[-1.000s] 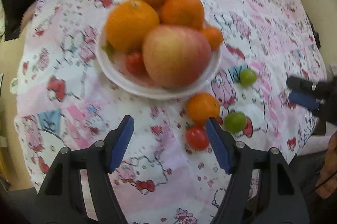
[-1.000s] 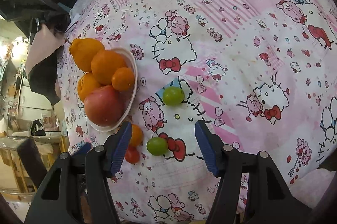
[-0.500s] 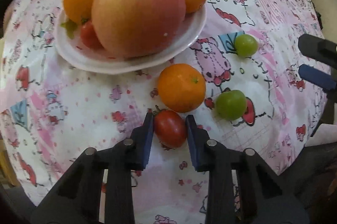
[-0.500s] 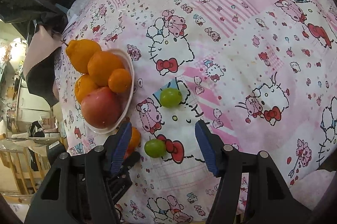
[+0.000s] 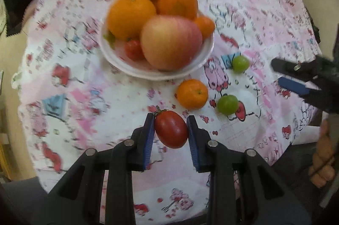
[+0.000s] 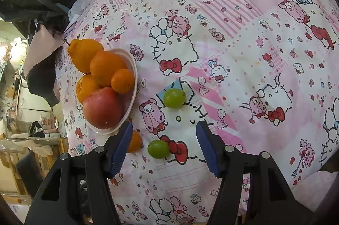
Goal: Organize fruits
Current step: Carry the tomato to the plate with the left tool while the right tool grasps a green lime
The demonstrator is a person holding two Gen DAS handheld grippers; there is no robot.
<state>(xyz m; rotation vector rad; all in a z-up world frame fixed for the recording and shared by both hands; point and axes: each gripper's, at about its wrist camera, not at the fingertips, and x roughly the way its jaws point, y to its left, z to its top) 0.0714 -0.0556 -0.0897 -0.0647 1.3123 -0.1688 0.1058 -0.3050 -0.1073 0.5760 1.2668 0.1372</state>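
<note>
Here, left to right: bare patterned tablecloth [image 5: 63, 97] with open room at the near left edge; white plate [image 5: 118, 59] heaped with oranges, an apple [image 5: 170, 42] and a small red tomato, set well in from the table edges; left gripper [image 5: 170, 129], jaws clamped on a red cherry tomato [image 5: 171, 131], held above the cloth just below the plate; loose orange [image 5: 192, 94] near the plate rim; two green fruits [image 5: 227, 104] beside it; right gripper [image 6: 163, 140], jaws part open and empty, over the nearer green fruit; wide clear cloth to the right, up to the table's edge
</note>
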